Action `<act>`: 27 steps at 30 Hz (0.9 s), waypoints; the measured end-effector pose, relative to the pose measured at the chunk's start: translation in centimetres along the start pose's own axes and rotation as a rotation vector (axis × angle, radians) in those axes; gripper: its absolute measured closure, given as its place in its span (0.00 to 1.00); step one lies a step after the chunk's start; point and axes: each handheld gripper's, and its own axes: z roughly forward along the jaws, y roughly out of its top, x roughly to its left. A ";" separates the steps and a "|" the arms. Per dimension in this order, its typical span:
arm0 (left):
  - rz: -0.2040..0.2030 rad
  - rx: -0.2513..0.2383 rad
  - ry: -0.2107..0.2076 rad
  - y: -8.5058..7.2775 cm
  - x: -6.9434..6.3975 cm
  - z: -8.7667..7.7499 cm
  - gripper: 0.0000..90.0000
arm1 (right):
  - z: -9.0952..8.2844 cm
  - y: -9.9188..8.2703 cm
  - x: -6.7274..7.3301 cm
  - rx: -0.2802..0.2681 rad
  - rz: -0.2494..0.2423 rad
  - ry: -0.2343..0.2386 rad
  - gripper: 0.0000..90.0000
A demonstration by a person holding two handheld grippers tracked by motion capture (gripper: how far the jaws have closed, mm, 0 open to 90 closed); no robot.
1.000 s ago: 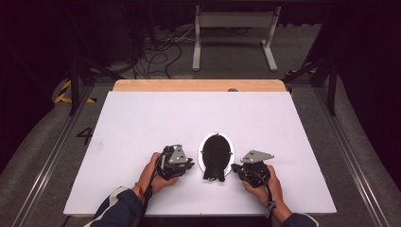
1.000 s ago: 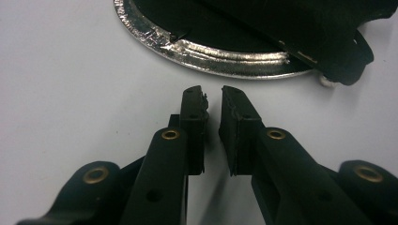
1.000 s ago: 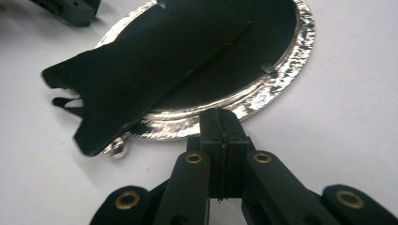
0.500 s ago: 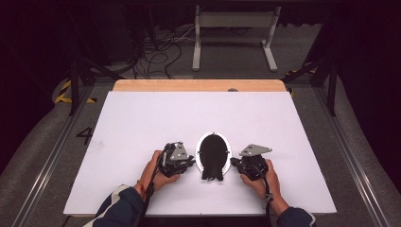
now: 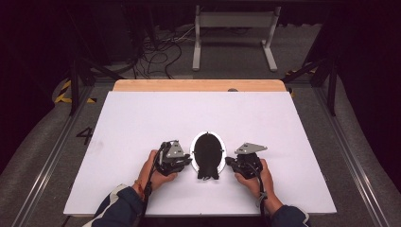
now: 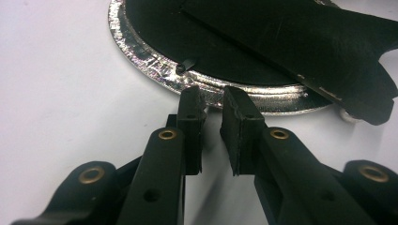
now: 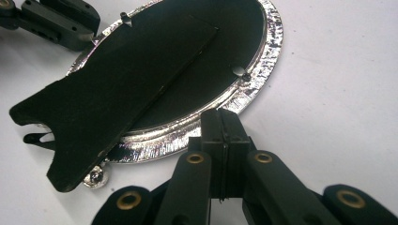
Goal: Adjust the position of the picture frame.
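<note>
An oval picture frame [image 5: 208, 152] lies face down on the white table, with its black back [image 6: 155, 28] up and a silver rim [image 6: 141, 51] around it. A black easel stand [image 7: 117, 79] lies folded across the back. My left gripper [image 5: 188, 161] is at the frame's left side; its jaws [image 6: 212, 101] are a narrow gap apart, with nothing between them, just short of the rim. My right gripper [image 5: 229, 162] is at the frame's right side. Its jaws [image 7: 220, 117] are shut pad to pad, with the tips at the rim [image 7: 263, 79].
The white board [image 5: 142, 123] covers a wooden table whose far edge [image 5: 198, 85] shows. Small black turn clips [image 6: 185, 65] [image 7: 239, 72] sit on the frame's back near each gripper. Cables and a white stand [image 5: 234, 28] lie on the floor beyond.
My right gripper has edged left to the frame's rim, and the frame sits slightly farther left. The left gripper has hardly moved.
</note>
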 end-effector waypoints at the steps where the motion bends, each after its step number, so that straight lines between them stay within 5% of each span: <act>1: -0.007 0.000 0.004 -0.1 0.2 0.0 0.87 | 0.1 0.1 0.1 0.000 -0.002 -0.003 1.00; 5: -0.025 -0.008 0.016 -0.2 0.4 0.0 0.90 | 0.6 0.6 0.3 0.003 0.005 -0.010 1.00; 11: -0.056 -0.017 -0.025 -0.2 1.3 0.1 0.96 | 0.9 0.9 0.3 0.005 0.000 -0.019 1.00; 27: -0.065 -0.015 -0.013 0.5 1.7 0.8 0.99 | 0.9 0.9 0.1 0.003 -0.059 -0.033 1.00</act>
